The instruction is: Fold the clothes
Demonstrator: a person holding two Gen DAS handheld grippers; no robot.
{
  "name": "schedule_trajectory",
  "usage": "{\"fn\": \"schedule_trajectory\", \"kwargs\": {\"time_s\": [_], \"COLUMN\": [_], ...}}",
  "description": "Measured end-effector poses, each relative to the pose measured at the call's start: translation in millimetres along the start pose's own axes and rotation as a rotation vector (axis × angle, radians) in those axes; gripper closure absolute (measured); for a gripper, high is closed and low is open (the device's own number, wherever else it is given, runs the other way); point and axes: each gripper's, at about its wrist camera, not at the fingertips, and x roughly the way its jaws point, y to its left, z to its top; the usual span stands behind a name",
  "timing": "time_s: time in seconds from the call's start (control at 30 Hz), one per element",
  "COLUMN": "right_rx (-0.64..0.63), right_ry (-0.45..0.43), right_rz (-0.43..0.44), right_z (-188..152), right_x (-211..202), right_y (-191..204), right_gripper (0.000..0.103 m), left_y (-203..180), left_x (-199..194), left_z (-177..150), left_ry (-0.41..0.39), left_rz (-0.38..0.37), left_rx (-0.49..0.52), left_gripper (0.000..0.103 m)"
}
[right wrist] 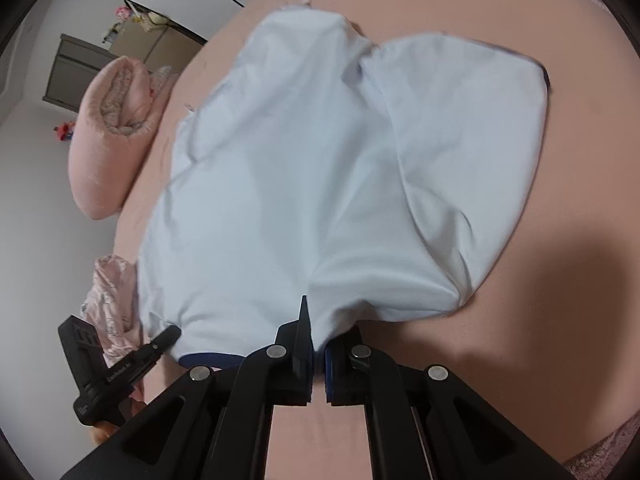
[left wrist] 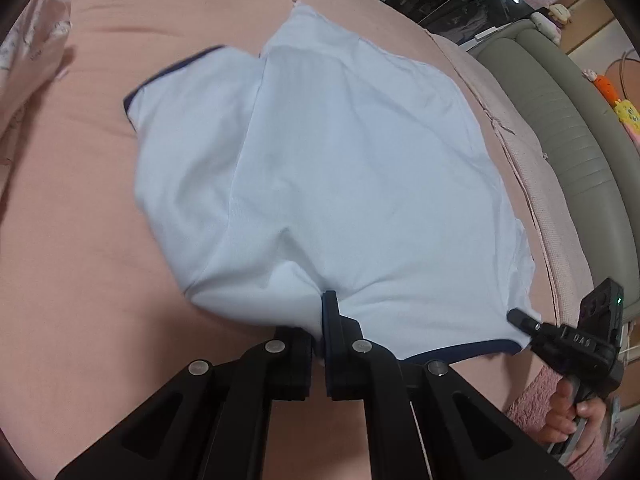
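Note:
A light blue shirt (left wrist: 340, 168) with dark navy trim lies spread on a pink bed (left wrist: 80, 220). My left gripper (left wrist: 318, 332) is shut on the shirt's near edge by the navy trim. In the right wrist view the same shirt (right wrist: 320, 168) fills the middle, and my right gripper (right wrist: 318, 344) is shut on its near edge. Each gripper shows in the other's view: the right one (left wrist: 520, 318) pinches the near right corner, the left one (right wrist: 168, 334) the near left corner. A sleeve lies folded over the body on one side.
A rolled pink blanket (right wrist: 112, 128) lies at the far left of the bed. A patterned pink cloth (right wrist: 112, 304) sits near the bed edge. A grey padded bed frame (left wrist: 572, 128) runs along the right side. A cabinet (right wrist: 76, 68) stands against the wall.

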Motion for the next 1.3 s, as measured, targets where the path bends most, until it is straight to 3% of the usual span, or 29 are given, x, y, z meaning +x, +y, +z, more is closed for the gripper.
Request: {"fn": "schedule_trajectory", "kwargs": {"time_s": [0.23, 0.37, 0.47, 0.63, 0.73, 0.87, 0.93, 1.0, 1.13, 1.23, 1.3], "right_rx": [-0.016, 0.003, -0.041, -0.015, -0.075, -0.13, -0.152, -0.221, -0.437, -0.588, -0.672], "right_ry": [-0.043, -0.045, -0.015, 0.17, 0.171, 0.15, 0.133, 0.087, 0.013, -0.008, 0.034], "right_rz": [0.058, 0.101, 0.037, -0.141, -0.188, -0.194, -0.196, -0.256, -0.385, -0.262, -0.235], "right_z": [4, -13, -22, -41, -49, -50, -49, -47, -37, -33, -35], "right_x": [-37, -72, -78, -33, -37, -65, -86, -108, -123, -95, -53], "right_y": [7, 3, -2, -35, -30, -16, -7, 9, 55, 98, 123], "right_gripper": [0.101, 0.101, 0.101, 0.101, 0.1, 0.097, 0.097, 0.097, 0.097, 0.097, 0.097], "left_y": [-7, -15, -17, -1, -5, 11, 16, 18, -1, -37, -49], "left_x": [-38, -70, -66, -35, -43, -61, -87, -112, -116, -80, -63], "left_z": [-34, -53, -67, -96, -109, -117, -116, -108, -77, -66, -75], "left_ry": [-0.016, -0.025, 0.005, 0.141, 0.147, 0.184, 0.137, 0.069, -0.02, 0.004, 0.012], "left_rz": [-0.033, -0.073, -0.016, 0.047, 0.077, 0.061, 0.096, 0.129, 0.247, 0.196, 0.18], "left_rx": [-0.007, -0.009, 0.029, 0.0, 0.013, -0.073, -0.079, -0.034, 0.226, 0.422, 0.533], "left_gripper": [0.1, 0.1, 0.1, 0.1, 0.1, 0.099, 0.099, 0.099, 0.099, 0.099, 0.099]}}
